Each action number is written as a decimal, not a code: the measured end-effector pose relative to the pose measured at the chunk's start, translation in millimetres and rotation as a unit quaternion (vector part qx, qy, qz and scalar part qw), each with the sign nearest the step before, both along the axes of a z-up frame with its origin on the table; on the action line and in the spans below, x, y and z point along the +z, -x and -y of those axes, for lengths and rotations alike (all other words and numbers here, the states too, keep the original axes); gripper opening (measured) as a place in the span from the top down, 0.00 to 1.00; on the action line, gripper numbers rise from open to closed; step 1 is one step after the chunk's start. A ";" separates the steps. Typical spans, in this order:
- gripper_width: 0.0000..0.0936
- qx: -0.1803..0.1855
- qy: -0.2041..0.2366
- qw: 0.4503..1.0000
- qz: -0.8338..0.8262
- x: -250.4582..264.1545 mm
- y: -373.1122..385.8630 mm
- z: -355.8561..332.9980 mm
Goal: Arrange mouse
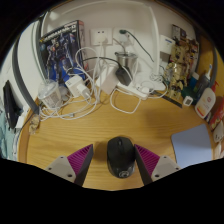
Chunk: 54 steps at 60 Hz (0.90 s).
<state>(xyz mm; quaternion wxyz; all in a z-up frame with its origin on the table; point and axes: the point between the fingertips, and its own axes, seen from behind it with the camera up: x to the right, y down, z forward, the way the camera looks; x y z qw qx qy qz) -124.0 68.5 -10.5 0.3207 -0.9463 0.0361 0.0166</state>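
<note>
Mouse (120,156) lengthwise between open gripper (114,160) fingers

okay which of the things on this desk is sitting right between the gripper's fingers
The black mouse. It alone lies between the open hand-held gripper fingers; the white cables and the pale pad lie beyond or beside them.

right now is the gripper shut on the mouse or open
Open: the mouse sits on the desk between the fingers of the gripper, gaps either side.
</note>
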 end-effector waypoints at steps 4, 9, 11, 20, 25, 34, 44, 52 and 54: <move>0.12 0.007 0.001 1.000 0.007 -2.3 4.8 -5.2; 0.17 0.011 0.002 1.000 0.005 -3.0 10.1 -7.7; 0.19 0.012 0.002 1.000 0.005 -3.0 10.4 -8.1; 0.38 0.016 -0.005 1.000 0.005 -2.3 6.2 -5.5; 0.47 0.031 -0.006 0.999 0.002 -2.4 6.3 -0.9; 0.62 0.056 -0.016 0.998 0.009 -1.7 4.7 0.7; 0.66 0.094 -0.011 0.995 0.013 -0.7 5.7 2.0; 0.66 0.133 -0.053 0.990 -0.004 55.2 2.7 3.8; 0.66 0.141 -0.073 0.987 -0.002 80.3 -4.4 3.4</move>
